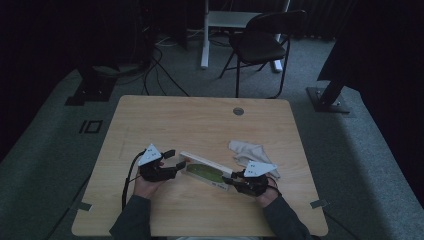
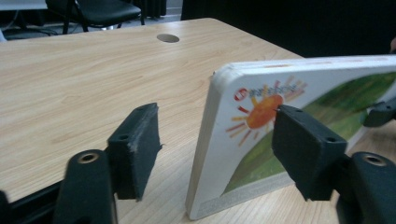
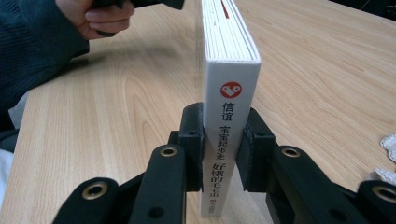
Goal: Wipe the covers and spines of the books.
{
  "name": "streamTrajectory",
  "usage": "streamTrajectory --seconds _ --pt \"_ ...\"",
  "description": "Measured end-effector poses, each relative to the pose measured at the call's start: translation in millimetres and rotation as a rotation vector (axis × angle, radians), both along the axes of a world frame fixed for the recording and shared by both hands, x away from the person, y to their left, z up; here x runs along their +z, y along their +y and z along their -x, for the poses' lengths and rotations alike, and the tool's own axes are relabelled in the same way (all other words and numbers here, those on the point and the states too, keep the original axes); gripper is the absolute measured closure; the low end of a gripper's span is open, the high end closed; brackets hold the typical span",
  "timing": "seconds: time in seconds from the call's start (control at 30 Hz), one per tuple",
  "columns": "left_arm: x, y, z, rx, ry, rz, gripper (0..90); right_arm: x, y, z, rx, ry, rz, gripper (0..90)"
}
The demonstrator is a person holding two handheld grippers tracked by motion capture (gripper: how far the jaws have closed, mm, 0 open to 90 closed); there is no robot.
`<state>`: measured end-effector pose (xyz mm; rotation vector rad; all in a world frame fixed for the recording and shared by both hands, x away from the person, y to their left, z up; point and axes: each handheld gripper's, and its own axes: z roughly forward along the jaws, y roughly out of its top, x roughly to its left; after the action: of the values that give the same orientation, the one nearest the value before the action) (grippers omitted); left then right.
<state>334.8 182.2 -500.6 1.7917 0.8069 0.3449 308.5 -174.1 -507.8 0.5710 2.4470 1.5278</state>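
A thick white board book (image 1: 205,172) stands on its edge on the wooden table (image 1: 200,120), between my two grippers. Its cover (image 2: 327,88) shows an orange sun over green; its spine (image 3: 231,51) carries a red heart mark and Chinese characters. My right gripper (image 3: 223,144) is shut on the spine end, both pads pressed to the book's faces; in the high view it (image 1: 230,179) sits at the book's right end. My left gripper (image 2: 219,144) is open around the other end, its left pad (image 2: 137,149) clear of the book; from above it (image 1: 176,159) is at the book's left end.
A crumpled pale cloth (image 1: 252,155) lies just behind the right gripper and shows at the edge (image 3: 387,140) of its view. A cable hole (image 1: 238,111) sits near the table's far edge. A dark chair (image 1: 260,42) stands beyond the table.
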Motion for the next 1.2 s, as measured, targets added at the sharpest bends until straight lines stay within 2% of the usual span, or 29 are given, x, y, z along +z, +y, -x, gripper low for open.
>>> streamTrajectory --seconds 0.07,0.2,0.43,0.5,0.57,0.63,0.8,0.93,1.03,1.2 --pt "-1.7 -0.7 -2.0 0.006 0.007 0.0 27.9 0.4 0.8 1.5 0.008 -0.008 0.011 74.6" --pt "-4.4 -2.1 -5.5 -0.015 0.011 0.028 26.6 0.6 0.6 2.0 0.019 -0.011 0.014 74.7" --pt "-10.0 -10.8 -7.7 -0.093 0.021 0.039 25.8 1.0 -0.5 2.2 0.036 -0.022 0.023 74.7" --pt "-11.2 -15.2 -7.0 -0.112 0.023 0.031 26.6 1.4 -0.6 2.4 0.037 -0.025 0.029 74.7" --pt "-11.4 -18.2 -5.9 -0.126 0.025 0.03 30.3 1.9 -0.5 2.0 0.036 -0.029 0.035 74.6" --pt "-10.6 -19.9 -4.8 -0.119 0.034 0.029 31.7 2.4 -0.5 1.1 0.032 -0.031 0.038 74.5" --pt "-8.5 -20.8 -0.3 -0.118 0.045 0.01 40.2 3.5 -4.5 -3.7 -0.011 -0.029 0.051 70.0" --pt "-7.3 -27.4 9.5 -0.156 0.038 -0.015 49.3 5.1 -13.3 -10.7 -0.07 -0.019 0.063 61.7" --pt "-7.6 -31.2 16.7 -0.19 0.038 -0.017 60.3 5.1 -20.1 -14.4 -0.103 -0.013 0.061 55.8" --pt "-9.2 -37.6 26.4 -0.214 0.013 -0.031 66.2 4.4 -26.0 -16.6 -0.115 -0.002 0.054 50.4"
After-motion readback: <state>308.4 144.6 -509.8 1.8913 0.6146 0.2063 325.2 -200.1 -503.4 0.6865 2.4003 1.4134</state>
